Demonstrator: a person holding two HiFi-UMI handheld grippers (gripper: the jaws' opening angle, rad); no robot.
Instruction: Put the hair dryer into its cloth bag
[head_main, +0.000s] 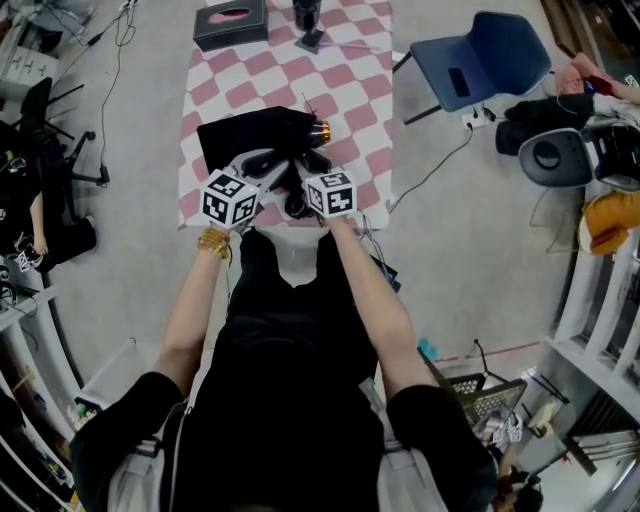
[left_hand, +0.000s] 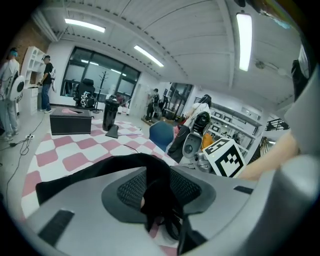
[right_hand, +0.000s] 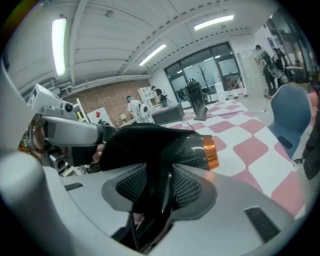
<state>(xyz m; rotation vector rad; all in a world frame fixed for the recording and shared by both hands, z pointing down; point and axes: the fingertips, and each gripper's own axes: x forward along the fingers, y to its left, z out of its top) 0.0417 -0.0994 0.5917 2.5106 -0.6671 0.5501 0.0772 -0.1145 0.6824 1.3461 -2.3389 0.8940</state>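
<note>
A dark grey hair dryer (right_hand: 170, 145) with an orange ring at its nozzle (head_main: 320, 130) lies level over the near part of the checkered table (head_main: 345, 85). My right gripper (right_hand: 159, 189) is shut on its handle, which runs down between the pads. The black cloth bag (head_main: 250, 135) is pulled over the dryer's rear half, so only the nozzle end shows. My left gripper (left_hand: 159, 189) sits just left of the right gripper (head_main: 300, 170). Its jaws stand apart, with a fold of the bag (left_hand: 100, 172) hanging between them. In the head view the left gripper (head_main: 265, 165) reaches into the bag's near edge.
At the table's far end a black box (head_main: 230, 25) with a pink top and a black stand (head_main: 308, 20). A thin cable trails across the tabletop. A blue chair (head_main: 480, 60) stands to the right of the table, with bags and gear on the floor beyond it.
</note>
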